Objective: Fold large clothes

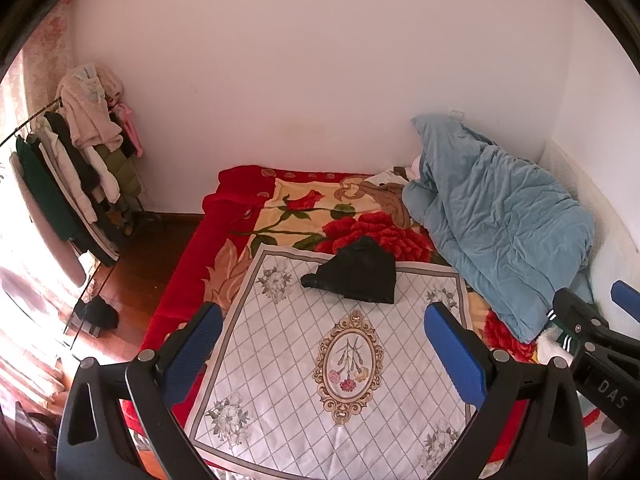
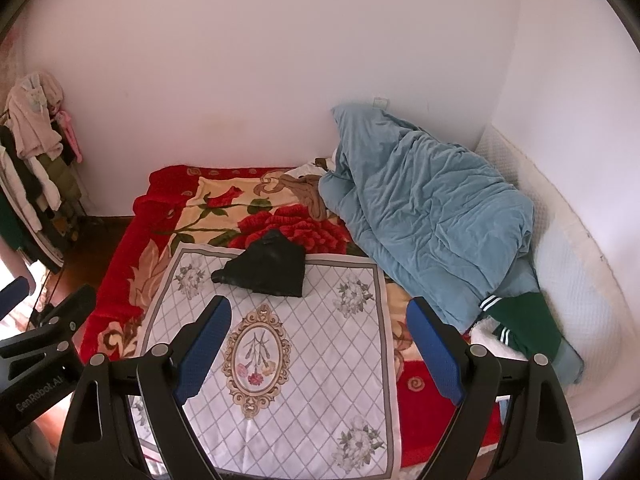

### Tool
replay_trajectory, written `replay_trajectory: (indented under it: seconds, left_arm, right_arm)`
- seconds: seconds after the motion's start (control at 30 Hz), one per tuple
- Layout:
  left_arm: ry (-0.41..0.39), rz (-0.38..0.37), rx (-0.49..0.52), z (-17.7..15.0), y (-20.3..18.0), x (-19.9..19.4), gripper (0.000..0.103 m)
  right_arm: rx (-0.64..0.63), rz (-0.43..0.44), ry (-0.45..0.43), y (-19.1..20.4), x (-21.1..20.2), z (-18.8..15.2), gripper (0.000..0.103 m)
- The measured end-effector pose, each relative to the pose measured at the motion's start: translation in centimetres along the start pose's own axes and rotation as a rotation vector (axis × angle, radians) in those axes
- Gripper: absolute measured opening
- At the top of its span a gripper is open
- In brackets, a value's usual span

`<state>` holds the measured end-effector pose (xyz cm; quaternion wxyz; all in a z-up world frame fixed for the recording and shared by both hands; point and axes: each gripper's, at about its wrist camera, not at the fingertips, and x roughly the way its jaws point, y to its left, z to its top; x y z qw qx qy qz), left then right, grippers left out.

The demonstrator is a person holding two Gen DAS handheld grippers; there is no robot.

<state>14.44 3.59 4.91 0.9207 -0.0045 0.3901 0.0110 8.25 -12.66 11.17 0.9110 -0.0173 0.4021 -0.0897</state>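
A black garment (image 1: 356, 276) (image 2: 266, 268) lies folded into a small bundle at the far edge of a white quilted cloth (image 1: 320, 380) (image 2: 304, 380) spread on the bed. My left gripper (image 1: 324, 320) hovers open above the cloth's near half, nothing between its blue pads. My right gripper (image 2: 320, 312) is open too, above the same cloth and short of the bundle. Each gripper shows at the edge of the other's view. A green garment with white stripes (image 2: 524, 324) (image 1: 560, 332) lies at the bed's right side.
A red floral blanket (image 1: 304, 208) (image 2: 224, 204) covers the bed. A rumpled blue duvet (image 1: 496, 216) (image 2: 432, 216) is heaped at the back right against the wall. A clothes rack (image 1: 76, 164) full of hanging garments stands on the wooden floor at left. A dark item (image 1: 98, 314) lies on the floor.
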Motion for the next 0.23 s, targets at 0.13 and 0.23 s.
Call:
replay_trajectory:
  seconds: [0.13, 0.23]
  left_arm:
    - [-0.008, 0.001, -0.004, -0.07, 0.15, -0.16, 0.103]
    - [-0.013, 0.0, -0.007, 0.09, 0.21, -0.19, 0.103]
  right_arm:
    - [0.004, -0.001, 0.0, -0.06, -0.2, -0.23, 0.091]
    - [0.006, -0.001, -0.004, 0.33, -0.26, 0.23, 0.091]
